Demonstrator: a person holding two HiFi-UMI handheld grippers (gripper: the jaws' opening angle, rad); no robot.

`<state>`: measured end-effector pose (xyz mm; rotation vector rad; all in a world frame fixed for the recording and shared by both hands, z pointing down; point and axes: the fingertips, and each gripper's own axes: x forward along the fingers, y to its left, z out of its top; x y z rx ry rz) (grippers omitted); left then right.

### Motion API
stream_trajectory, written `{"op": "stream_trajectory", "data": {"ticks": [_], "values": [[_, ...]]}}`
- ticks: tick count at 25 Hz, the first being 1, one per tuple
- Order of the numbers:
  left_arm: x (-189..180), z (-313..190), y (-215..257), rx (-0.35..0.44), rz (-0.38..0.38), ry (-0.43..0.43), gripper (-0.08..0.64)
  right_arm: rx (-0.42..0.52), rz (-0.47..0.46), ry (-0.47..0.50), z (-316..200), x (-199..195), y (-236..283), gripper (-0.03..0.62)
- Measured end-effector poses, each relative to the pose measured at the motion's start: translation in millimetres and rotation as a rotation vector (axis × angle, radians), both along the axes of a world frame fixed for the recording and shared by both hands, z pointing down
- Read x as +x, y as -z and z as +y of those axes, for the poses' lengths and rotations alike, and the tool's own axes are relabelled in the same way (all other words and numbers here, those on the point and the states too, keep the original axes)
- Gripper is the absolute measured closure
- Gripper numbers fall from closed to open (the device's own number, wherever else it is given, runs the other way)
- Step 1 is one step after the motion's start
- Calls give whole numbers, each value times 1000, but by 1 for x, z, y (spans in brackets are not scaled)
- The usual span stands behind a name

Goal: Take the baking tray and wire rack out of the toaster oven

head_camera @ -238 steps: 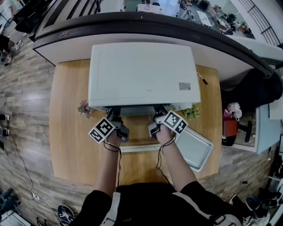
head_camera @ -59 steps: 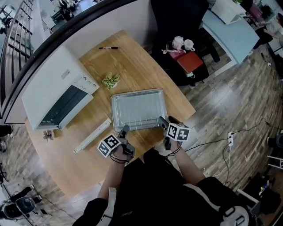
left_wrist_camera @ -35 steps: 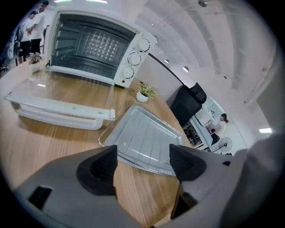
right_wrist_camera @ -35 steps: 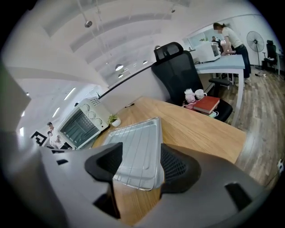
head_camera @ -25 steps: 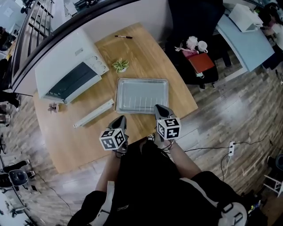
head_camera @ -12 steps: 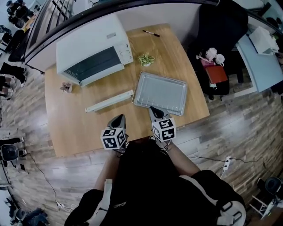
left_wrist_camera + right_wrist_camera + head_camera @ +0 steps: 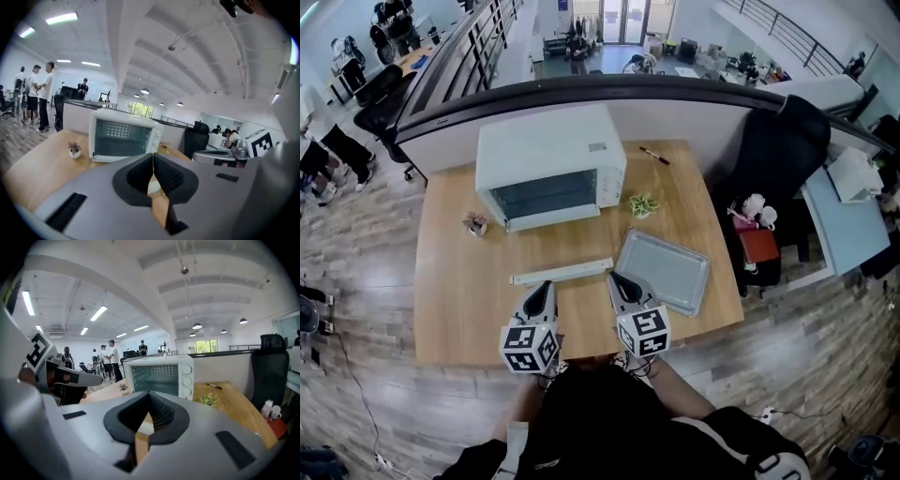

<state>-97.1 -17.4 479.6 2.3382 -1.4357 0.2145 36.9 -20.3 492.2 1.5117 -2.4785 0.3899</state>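
The left gripper (image 7: 544, 286) and the right gripper (image 7: 613, 277) are both seen with jaws pressed together and nothing between them, raised over the near edge of the wooden table (image 7: 459, 300). The baking tray (image 7: 664, 272) is laid flat on the table, outside the toaster oven (image 7: 551, 161) and to its front right. A white bar (image 7: 562, 272) is laid between the oven and the grippers.
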Motion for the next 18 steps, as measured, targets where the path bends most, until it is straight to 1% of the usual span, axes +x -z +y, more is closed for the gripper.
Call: {"op": "stream_trajectory", "data": {"ticks": [3, 5, 7, 8, 10, 13, 15, 18], "values": [[-7, -11, 53, 131, 3, -3, 535, 134, 1, -11, -15, -4, 59, 588], [-7, -14, 87, 199, 36, 0, 535, 209, -1, -23, -19, -2, 96, 587], [-6, -13, 118, 254, 81, -2, 535, 264, -7, -35, -17, 1, 125, 588], [-6, -11, 130, 279, 89, -4, 535, 284, -12, -40, -15, 1, 136, 588], [-9, -11, 147, 323, 79, -5, 535, 320, -14, -56, -12, 4, 154, 588], [-16, -14, 154, 363, 60, 9, 535, 362, 7, -97, -7, 14, 168, 587], [-18, -16, 154, 365, 71, 12, 535, 371, 13, -119, -4, 18, 170, 587], [-12, -17, 157, 380, 81, -8, 537, 381, 6, -139, -1, 25, 169, 588]]}}
